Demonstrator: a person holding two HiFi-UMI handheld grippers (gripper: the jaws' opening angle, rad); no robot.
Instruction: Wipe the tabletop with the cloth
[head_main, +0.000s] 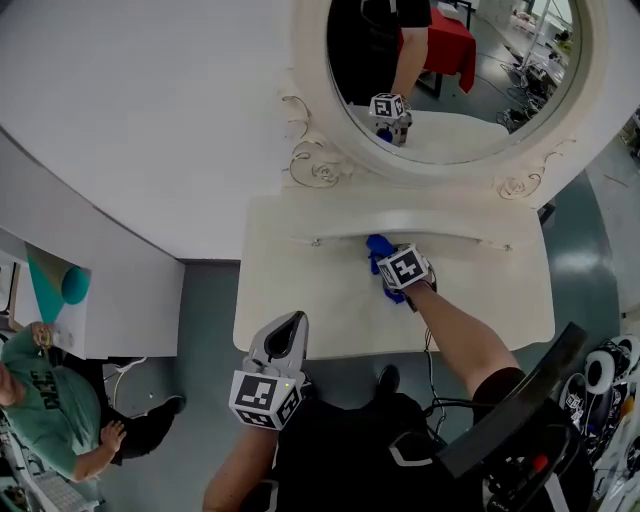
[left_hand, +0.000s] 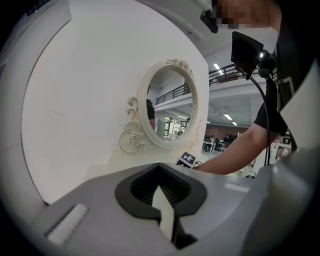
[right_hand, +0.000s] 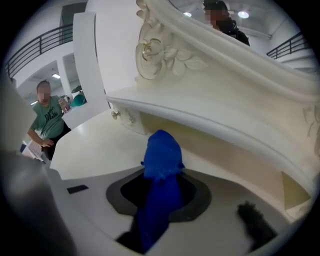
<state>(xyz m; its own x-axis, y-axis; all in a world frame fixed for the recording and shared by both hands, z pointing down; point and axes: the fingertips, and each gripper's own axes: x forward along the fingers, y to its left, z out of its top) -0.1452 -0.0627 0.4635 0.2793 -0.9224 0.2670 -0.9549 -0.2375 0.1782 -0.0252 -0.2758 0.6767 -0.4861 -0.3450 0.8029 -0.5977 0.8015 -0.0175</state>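
A blue cloth (head_main: 378, 250) sticks out of my right gripper (head_main: 392, 272), whose jaws are shut on it. The cloth presses on the cream tabletop (head_main: 300, 290) near the back ledge, under the oval mirror (head_main: 450, 70). In the right gripper view the blue cloth (right_hand: 161, 170) bunches out ahead of the jaws toward the ledge. My left gripper (head_main: 285, 345) hangs at the table's front edge, jaws shut with nothing in them; in the left gripper view its jaws (left_hand: 165, 210) meet closed, pointing at the mirror (left_hand: 170, 112).
A white wall panel (head_main: 150, 120) runs along the left of the dressing table. A person in a green shirt (head_main: 45, 400) sits at the lower left. A black monitor arm (head_main: 520, 410) and cables lie at the lower right. The ornate mirror frame (right_hand: 165, 55) overhangs the ledge.
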